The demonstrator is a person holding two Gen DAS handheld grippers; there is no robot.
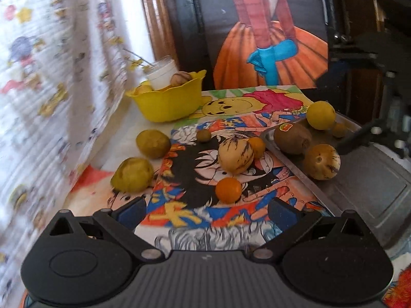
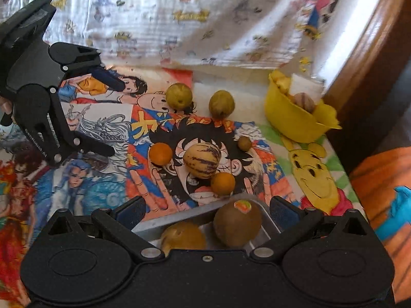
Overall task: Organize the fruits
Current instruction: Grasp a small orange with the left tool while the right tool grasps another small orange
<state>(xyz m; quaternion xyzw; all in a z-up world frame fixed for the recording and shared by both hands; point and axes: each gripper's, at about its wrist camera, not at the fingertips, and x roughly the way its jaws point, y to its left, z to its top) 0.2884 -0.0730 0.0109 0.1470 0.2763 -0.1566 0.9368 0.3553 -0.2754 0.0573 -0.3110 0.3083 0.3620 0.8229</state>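
Note:
Loose fruit lies on a cartoon-print table cover [image 1: 179, 218]: a striped melon [image 1: 235, 155] [image 2: 202, 160], two small oranges [image 1: 228, 190] [image 1: 256, 146], a tiny brown fruit [image 1: 203, 135] and two yellow-green fruits [image 1: 132, 175] [image 1: 153, 144]. A metal tray [image 1: 364, 192] holds a kiwi [image 1: 292, 138] [image 2: 237, 223], a yellow citrus [image 1: 320, 115], a speckled fruit [image 1: 322, 161] and a small one [image 1: 339, 129]. A yellow bowl [image 1: 168, 101] [image 2: 295, 122] holds fruit. My left gripper [image 1: 206, 209] [image 2: 113, 115] is open and empty before the near orange. My right gripper [image 2: 206, 209] is open and empty over the tray's edge [image 2: 179, 218].
A white cup [image 1: 163, 73] stands in the bowl. A printed curtain [image 1: 51, 77] hangs along the table's far side. A dark chair back [image 1: 205, 25] with an orange cushion [image 1: 272, 51] stands behind the table.

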